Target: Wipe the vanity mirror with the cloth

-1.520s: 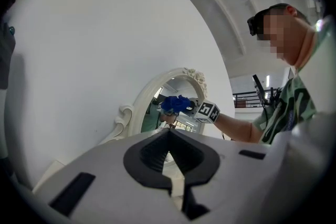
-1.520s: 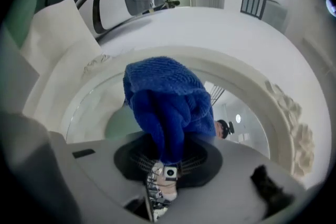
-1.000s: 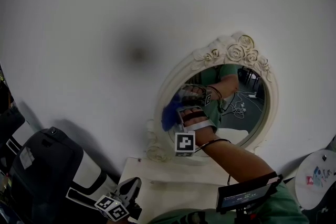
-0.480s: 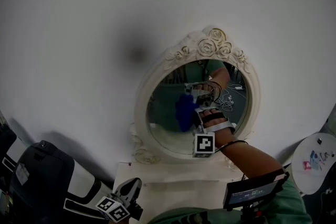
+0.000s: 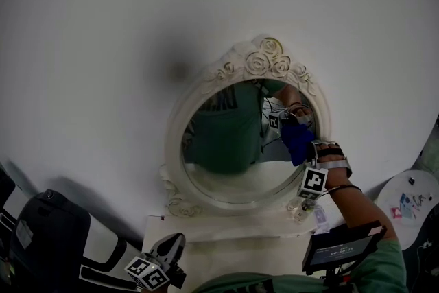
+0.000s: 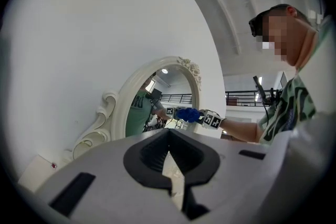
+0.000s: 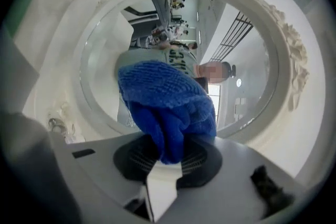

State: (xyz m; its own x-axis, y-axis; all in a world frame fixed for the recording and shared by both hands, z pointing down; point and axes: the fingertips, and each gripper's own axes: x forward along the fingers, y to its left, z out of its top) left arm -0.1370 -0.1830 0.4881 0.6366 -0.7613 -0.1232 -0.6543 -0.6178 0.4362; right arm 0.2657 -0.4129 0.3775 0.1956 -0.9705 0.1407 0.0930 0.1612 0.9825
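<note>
My left gripper (image 5: 167, 252) sits low at the bottom left, in front of the white shelf (image 5: 206, 230), well apart from the glass. Its jaws are pressed together with nothing between them. The vanity mirror (image 5: 226, 147) stands upright against the wall on that shelf. At its right side my right gripper (image 5: 303, 153) pinches the blue cloth (image 5: 298, 139), bunched between the 2 jaws, and the cloth meets its own reflection near the right rim of the glass. 1 second ago the cloth was at the left of the glass, then at the middle. It has swept across to the right, while the left gripper has stayed put.
</note>
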